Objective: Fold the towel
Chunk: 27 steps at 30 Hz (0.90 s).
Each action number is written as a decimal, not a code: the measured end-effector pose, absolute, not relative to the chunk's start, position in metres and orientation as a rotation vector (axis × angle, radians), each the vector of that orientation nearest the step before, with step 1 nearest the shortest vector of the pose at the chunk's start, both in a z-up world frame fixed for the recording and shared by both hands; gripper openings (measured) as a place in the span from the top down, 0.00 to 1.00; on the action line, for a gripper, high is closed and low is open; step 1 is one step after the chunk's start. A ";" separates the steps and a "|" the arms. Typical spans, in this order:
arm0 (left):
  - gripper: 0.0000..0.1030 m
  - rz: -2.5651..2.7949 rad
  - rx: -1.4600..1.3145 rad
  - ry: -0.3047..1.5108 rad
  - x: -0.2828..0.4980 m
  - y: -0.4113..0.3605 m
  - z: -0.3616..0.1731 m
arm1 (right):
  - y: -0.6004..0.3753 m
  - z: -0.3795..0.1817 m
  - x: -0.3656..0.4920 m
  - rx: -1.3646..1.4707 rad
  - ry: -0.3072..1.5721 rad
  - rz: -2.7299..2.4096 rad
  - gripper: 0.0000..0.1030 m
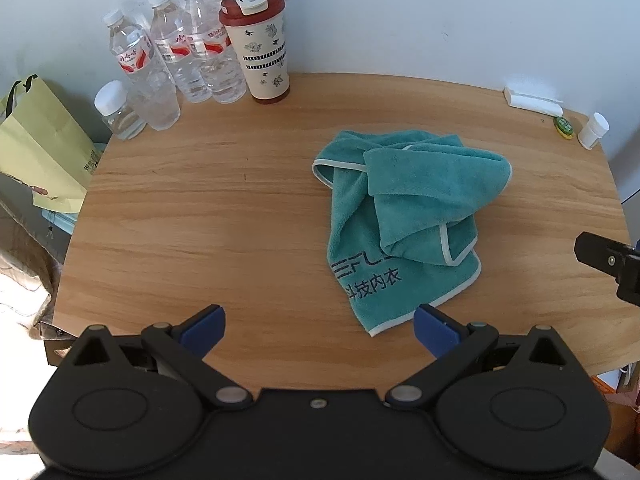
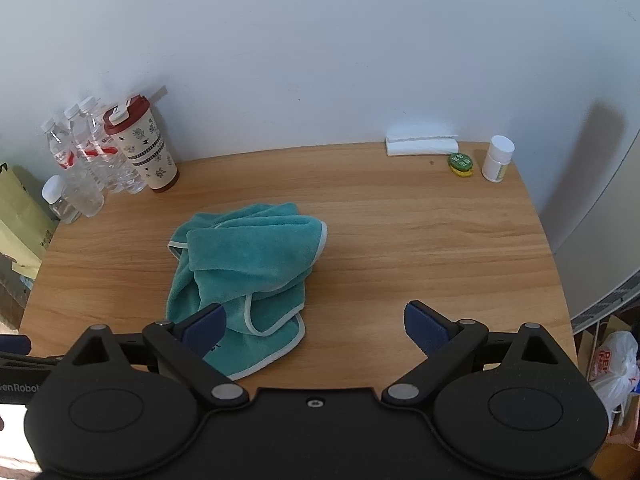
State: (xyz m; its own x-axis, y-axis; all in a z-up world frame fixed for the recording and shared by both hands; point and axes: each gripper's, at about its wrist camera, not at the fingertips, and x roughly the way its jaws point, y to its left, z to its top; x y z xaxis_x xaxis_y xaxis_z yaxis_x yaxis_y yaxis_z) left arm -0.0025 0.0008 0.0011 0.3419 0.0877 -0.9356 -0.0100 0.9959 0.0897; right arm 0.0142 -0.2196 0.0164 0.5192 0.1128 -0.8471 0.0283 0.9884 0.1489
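Counter [image 2: 400, 216] of pale wood runs to a white wall. Towel [image 2: 248, 264], teal with light trim, lies crumpled near the counter's middle, one end trailing toward the front edge. Cup [image 1: 260, 48] with a red lid stands at the back left corner, touching three bottles [image 1: 176, 52]; a small jar [image 1: 116, 110] sits just beside them. Tissue [image 2: 422, 145], a green tin [image 2: 461, 164] and a white vial [image 2: 497, 159] line the back right corner. Left tongs [image 1: 319, 330] and right tongs [image 2: 315, 328] hover over the front edge, both spread wide and empty.
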 end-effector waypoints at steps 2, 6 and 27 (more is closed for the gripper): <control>0.00 0.066 0.070 1.224 -0.002 0.000 0.001 | -0.217 0.016 0.015 0.143 1.026 0.047 0.04; 0.00 0.074 0.066 1.249 0.009 0.001 0.002 | -0.210 0.016 0.016 0.129 1.028 0.039 0.04; 0.00 0.083 0.075 1.258 0.018 -0.005 -0.007 | -0.224 0.012 0.034 0.135 1.047 0.058 0.04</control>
State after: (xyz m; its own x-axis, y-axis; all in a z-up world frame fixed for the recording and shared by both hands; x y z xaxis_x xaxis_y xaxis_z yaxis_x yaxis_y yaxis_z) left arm 0.0177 -0.0050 -0.0067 0.3057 0.1041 -0.9464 -0.0213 0.9945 0.1025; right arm 0.0340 -0.2241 0.0120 0.4996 0.1123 -0.8590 0.0167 0.9901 0.1392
